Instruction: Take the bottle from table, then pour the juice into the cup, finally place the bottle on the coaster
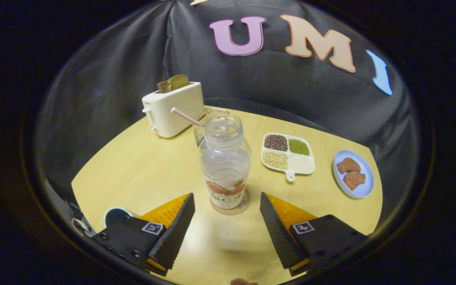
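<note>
The claw (pixel 227 209) stands wide open and empty, the clear uncapped plastic bottle (pixel 225 162) upright on its round coaster (pixel 244 206) just ahead between the fingers, apparently deposited there.

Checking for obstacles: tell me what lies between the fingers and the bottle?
Nothing: in the gripper view, bare table separates the open fingers from the bottle on its coaster.
</note>
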`<state>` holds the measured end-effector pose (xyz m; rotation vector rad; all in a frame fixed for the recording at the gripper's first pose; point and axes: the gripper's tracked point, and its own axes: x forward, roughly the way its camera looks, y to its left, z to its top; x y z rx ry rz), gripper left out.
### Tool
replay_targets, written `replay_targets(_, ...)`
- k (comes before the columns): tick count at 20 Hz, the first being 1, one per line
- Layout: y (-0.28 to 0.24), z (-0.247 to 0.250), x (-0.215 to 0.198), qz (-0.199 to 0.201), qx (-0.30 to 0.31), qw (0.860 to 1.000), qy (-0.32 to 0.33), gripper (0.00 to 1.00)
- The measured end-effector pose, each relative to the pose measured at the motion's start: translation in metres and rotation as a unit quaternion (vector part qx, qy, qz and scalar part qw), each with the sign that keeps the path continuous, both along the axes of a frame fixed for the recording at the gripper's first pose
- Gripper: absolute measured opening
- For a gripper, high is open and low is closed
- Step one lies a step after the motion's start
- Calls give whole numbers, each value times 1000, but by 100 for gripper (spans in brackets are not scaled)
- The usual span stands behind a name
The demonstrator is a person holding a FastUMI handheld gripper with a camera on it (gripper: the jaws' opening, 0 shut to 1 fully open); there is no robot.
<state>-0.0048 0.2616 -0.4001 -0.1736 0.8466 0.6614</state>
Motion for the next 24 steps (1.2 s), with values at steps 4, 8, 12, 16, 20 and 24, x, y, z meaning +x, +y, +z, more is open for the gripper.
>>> replay_targets(4, -25, 15, -12, -18, 1, 1000, -10, 100)
replay_targets(8, -51, 37, -20, -41, 3, 999, -24, 100)
replay_targets(12, -76, 64, -21, -75, 15, 996, -42, 100)
replay_targets(16, -104, 99, -12, -113, 25, 991, -71, 100)
replay_targets(20, -136, 142, 6, -145, 32, 983, -110, 100)
replay_targets(24, -168, 202, 30, -175, 44, 970, -165, 100)
